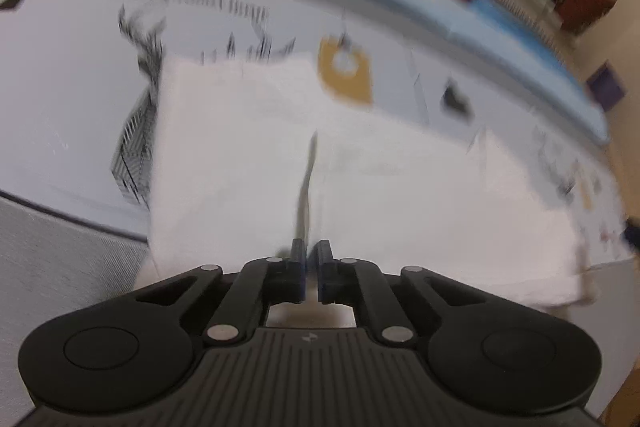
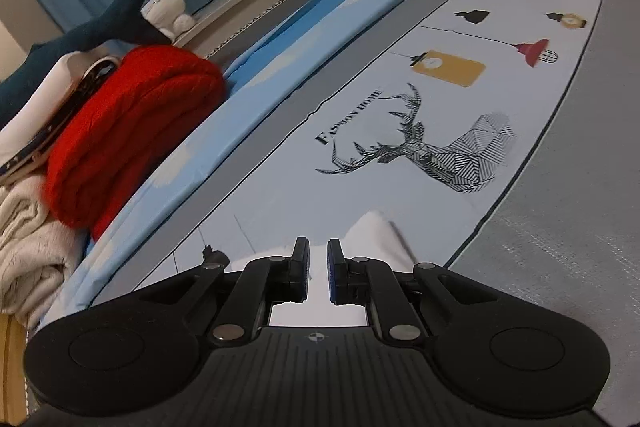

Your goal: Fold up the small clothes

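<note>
The left tongs [image 1: 311,251] are pinched together on a raised fold of the white cloth garment [image 1: 248,147], which lies spread on the pale deer-printed bed cover [image 1: 72,87]. The right tongs [image 2: 318,251] stand slightly apart, gripping nothing, above the garment's corner. A red knitted bundle [image 2: 132,131] sits well apart.

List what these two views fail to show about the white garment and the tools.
- Left wrist view: white garment motion-blurred; type unreadable.
- Left tool: nearly shut; cloth pinched or not, unclear.
- Right wrist view: garment mostly hidden behind right tool.
</note>
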Action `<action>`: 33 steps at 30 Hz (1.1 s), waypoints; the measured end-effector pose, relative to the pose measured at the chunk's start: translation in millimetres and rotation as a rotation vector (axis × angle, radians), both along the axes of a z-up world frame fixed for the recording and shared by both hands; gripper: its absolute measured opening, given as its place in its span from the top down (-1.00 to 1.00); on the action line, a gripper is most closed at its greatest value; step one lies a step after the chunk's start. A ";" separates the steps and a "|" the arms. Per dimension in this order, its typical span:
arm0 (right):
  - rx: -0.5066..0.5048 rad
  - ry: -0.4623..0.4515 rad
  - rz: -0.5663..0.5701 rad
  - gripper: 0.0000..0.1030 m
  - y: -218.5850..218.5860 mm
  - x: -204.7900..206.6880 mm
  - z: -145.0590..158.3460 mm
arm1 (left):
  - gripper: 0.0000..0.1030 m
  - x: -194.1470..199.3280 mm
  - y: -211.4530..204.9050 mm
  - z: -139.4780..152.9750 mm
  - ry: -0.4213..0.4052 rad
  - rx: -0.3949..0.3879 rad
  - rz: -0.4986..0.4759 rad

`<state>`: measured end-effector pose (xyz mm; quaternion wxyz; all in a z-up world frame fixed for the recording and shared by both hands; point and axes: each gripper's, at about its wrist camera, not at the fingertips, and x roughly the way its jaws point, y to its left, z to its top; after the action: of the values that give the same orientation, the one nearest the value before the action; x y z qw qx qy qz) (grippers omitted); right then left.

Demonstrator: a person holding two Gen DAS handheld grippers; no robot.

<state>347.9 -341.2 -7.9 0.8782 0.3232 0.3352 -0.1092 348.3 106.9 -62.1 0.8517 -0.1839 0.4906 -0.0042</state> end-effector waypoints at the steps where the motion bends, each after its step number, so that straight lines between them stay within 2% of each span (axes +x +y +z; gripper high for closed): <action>1: 0.005 0.002 0.000 0.79 -0.3 -0.3 -0.8 | 0.91 -4.1 3.1 11.1 -0.032 0.008 0.016; 3: 0.016 0.009 0.003 0.79 1.3 -1.0 -2.7 | 0.91 -14.4 13.4 32.1 -0.082 0.082 0.068; 4: 0.021 0.015 0.006 0.79 2.6 -1.9 -3.3 | 0.91 -20.4 21.7 38.4 -0.088 0.132 0.112; 6: 0.053 0.042 0.024 0.79 5.5 0.2 -9.4 | 0.91 -31.2 42.2 40.6 -0.066 0.175 0.210; 8: 0.088 0.091 0.047 0.74 8.9 3.9 -19.2 | 0.91 -38.5 62.0 35.8 -0.023 0.159 0.284; 11: 0.136 0.227 0.070 0.73 13.9 10.0 -45.5 | 0.89 -36.5 73.7 25.8 0.021 0.114 0.292; 14: 0.133 0.368 0.033 0.81 12.7 7.8 -68.7 | 0.89 -31.0 77.3 26.7 0.018 0.122 0.301; 16: 0.108 0.404 -0.024 0.86 6.9 3.2 -72.0 | 0.86 -28.0 81.9 28.5 0.007 0.100 0.306; 18: 0.026 0.403 -0.076 0.80 5.3 0.5 -63.7 | 0.86 -22.8 84.5 27.9 0.001 0.086 0.308; 19: -0.019 0.387 -0.096 0.73 5.5 -0.5 -58.3 | 0.79 -22.4 87.7 27.4 0.004 0.076 0.312; 20: -0.042 0.367 -0.111 0.73 5.6 -1.1 -53.8 | 0.63 -23.4 92.7 26.9 0.010 0.068 0.315; 21: -0.037 0.333 -0.120 0.73 5.1 -1.5 -49.5 | 0.55 -21.6 95.2 24.2 0.019 0.057 0.320; 23: 0.013 0.277 -0.104 0.73 4.4 -2.2 -46.5 | 0.45 -22.1 101.3 19.2 0.033 0.022 0.333; 25: 0.023 0.272 -0.094 0.71 7.5 -4.6 -45.0 | 0.37 -21.7 106.2 12.5 0.057 -0.016 0.354; 27: 0.082 0.296 -0.087 0.63 12.8 -10.7 -48.3 | 0.32 -21.3 109.9 6.3 0.077 -0.046 0.368; 29: 0.144 0.333 -0.067 0.53 18.8 -16.1 -55.6 | 0.12 -20.6 113.3 0.5 0.094 -0.069 0.382; 31: 0.191 0.371 -0.032 0.43 25.8 -12.6 -64.7 | 0.07 -19.5 115.6 -5.2 0.109 -0.082 0.394; 33: 0.221 0.402 -0.023 0.43 29.5 -8.1 -73.2 | 0.07 -17.9 116.1 -11.0 0.127 -0.087 0.399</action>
<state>339.7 -311.7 -81.2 0.7517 0.3932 0.5096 -0.1440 330.5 223.0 -73.1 0.7942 -0.3139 0.4966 0.1552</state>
